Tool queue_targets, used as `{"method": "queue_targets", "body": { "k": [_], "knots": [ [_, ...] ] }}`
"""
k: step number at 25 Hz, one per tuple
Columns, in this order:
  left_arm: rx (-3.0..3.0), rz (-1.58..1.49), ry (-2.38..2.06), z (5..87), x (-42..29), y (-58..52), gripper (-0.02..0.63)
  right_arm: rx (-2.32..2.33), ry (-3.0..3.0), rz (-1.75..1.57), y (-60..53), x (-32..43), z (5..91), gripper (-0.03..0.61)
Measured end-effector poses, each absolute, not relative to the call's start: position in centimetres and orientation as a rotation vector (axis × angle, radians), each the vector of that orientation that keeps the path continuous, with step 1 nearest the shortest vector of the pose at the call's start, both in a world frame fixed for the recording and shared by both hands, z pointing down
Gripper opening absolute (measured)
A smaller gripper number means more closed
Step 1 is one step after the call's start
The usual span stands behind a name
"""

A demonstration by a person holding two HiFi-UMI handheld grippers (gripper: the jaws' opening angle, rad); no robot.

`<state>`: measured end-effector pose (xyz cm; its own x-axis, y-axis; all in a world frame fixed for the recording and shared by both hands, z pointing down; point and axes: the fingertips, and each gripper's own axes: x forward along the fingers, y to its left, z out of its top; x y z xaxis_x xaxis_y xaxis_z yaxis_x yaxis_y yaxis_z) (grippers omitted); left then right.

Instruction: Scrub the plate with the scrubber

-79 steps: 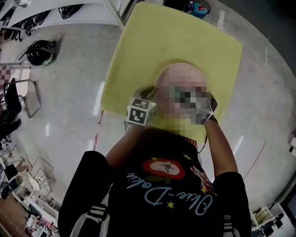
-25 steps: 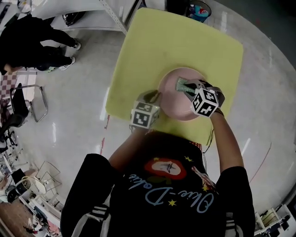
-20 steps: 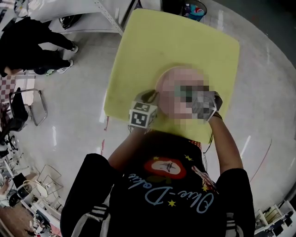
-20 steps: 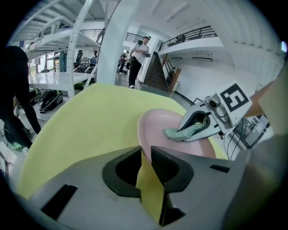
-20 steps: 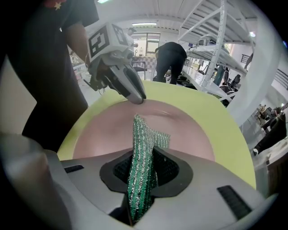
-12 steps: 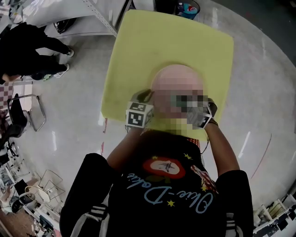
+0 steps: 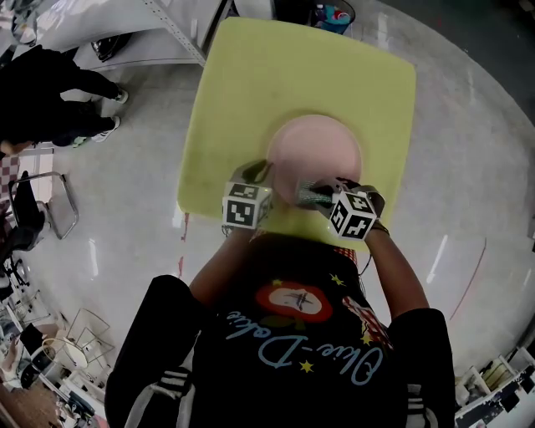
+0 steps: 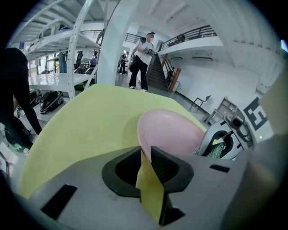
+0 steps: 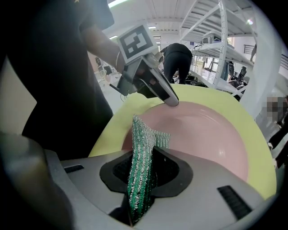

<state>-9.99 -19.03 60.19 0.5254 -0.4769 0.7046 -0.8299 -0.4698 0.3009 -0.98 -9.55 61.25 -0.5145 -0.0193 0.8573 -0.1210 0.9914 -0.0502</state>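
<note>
A pink plate [image 7: 316,155] lies on the yellow table [image 7: 251,92], near its front edge. My left gripper [image 7: 267,172] is shut on the plate's left rim; in the left gripper view the rim [image 8: 143,150] runs between the two jaws. My right gripper [image 7: 324,197] is shut on a green metallic scrubber [image 7: 309,195] over the plate's near edge. In the right gripper view the scrubber [image 9: 140,157] stands up between the jaws, with the plate [image 9: 207,132] beyond it and the left gripper [image 9: 172,101] biting the far rim.
The table's front edge [image 7: 284,230] is close under both grippers. People [image 7: 50,84] stand on the pale floor to the left, by white shelving [image 7: 100,21]. A chair [image 7: 38,205] stands at far left. A bin [image 7: 334,15] sits beyond the table.
My right gripper has carried the scrubber from the plate's far right part down across it to its near edge. The left gripper has kept its hold on the rim.
</note>
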Motion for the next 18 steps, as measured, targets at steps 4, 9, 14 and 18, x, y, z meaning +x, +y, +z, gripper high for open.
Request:
{"method": "queue_targets", "body": {
  "k": [4,9,14,18],
  "knots": [
    [2.133,0.722,-1.063,60.2,-9.8,-18.9,0.052,0.043,-2.122,0.188,-8.5,-1.3,61.1,0.064],
    [2.131,0.723,-1.064,60.1,-9.5,-19.2,0.049,-0.021,-2.132,0.196,-8.6,-1.2,60.7,0.065],
    [2.122,0.723,-1.058,60.0,-9.6,-19.2,0.049,0.046,-2.187,0.084,-12.1,-0.9,58.7,0.063],
    [2.12,0.732,-1.056,59.8,-9.3,-19.6,0.049,0.2,-2.175,-0.043,-17.0,0.0,57.5,0.063]
  ]
}}
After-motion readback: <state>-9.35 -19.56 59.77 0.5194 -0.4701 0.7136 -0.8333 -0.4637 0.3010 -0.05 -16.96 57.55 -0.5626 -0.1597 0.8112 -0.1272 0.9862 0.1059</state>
